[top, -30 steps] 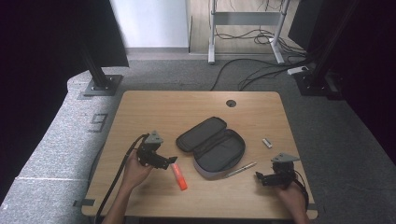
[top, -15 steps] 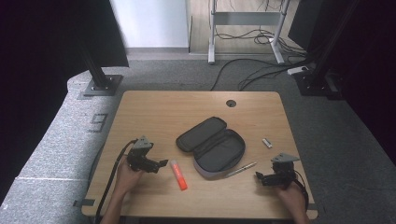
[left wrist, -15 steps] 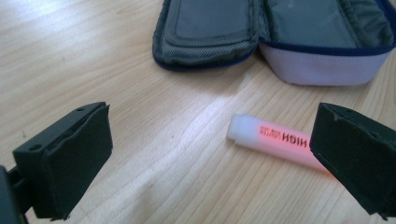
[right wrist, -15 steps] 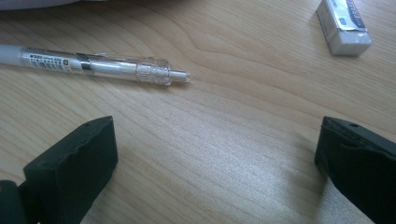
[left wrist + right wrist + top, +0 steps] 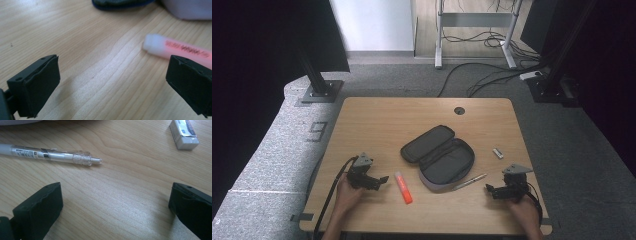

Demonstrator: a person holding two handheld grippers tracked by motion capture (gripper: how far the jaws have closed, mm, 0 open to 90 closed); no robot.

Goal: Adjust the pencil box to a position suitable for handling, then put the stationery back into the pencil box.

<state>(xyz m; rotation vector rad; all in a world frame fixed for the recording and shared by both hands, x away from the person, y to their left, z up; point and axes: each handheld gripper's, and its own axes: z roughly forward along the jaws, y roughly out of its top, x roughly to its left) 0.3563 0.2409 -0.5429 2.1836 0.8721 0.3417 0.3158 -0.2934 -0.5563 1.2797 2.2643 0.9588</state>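
Highlighter point(image 5: 403, 187) | beside left tool point(image 5: 381, 180) | open case point(image 5: 438, 157) near

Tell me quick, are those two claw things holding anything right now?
Left gripper: open, holding nothing; the orange highlighter lies just ahead.
Right gripper: open, holding nothing; the pen lies ahead, untouched.

a grey "9" stands on the floor mat point(image 5: 272, 150) left of the table; print on the marker point(image 5: 180, 50) and pen point(image 5: 50, 155) is too blurred to read.
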